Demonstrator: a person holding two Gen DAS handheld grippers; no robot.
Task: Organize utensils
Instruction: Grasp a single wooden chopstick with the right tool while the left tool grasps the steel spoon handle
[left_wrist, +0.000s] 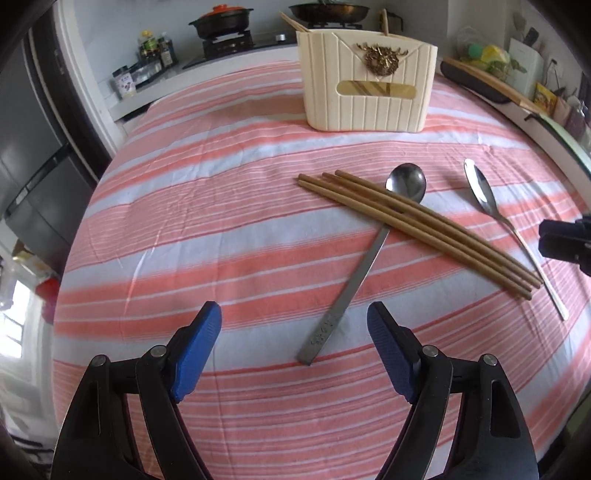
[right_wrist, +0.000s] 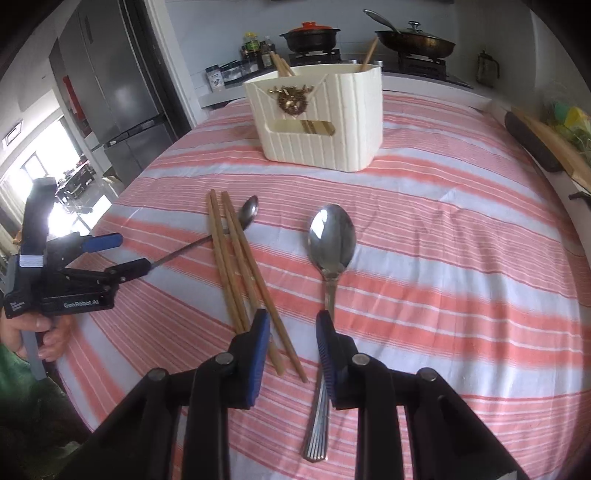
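Both claws hang apart, gripping nothing: the left claw (left_wrist: 293, 350) above the flat-handled spoon (left_wrist: 369, 254), the right claw (right_wrist: 291, 354) beside the ridged-handled spoon (right_wrist: 330, 251). Four chopsticks (left_wrist: 421, 229) cross the flat-handled spoon on the striped tabletop (left_wrist: 221, 229), near the cream utensil holder (left_wrist: 367, 85).

A cream ribbed utensil holder (right_wrist: 317, 122) with a gold ornament stands upright at the far side of the striped table (right_wrist: 443, 258), a few chopsticks sticking out of its top. Nearer, four tan chopsticks (right_wrist: 240, 266) lie bundled, crossing over the flat handle of a long steel spoon (left_wrist: 369, 236). Beside them lies a broader steel spoon (right_wrist: 330, 258), bowl up, its handle fluted.
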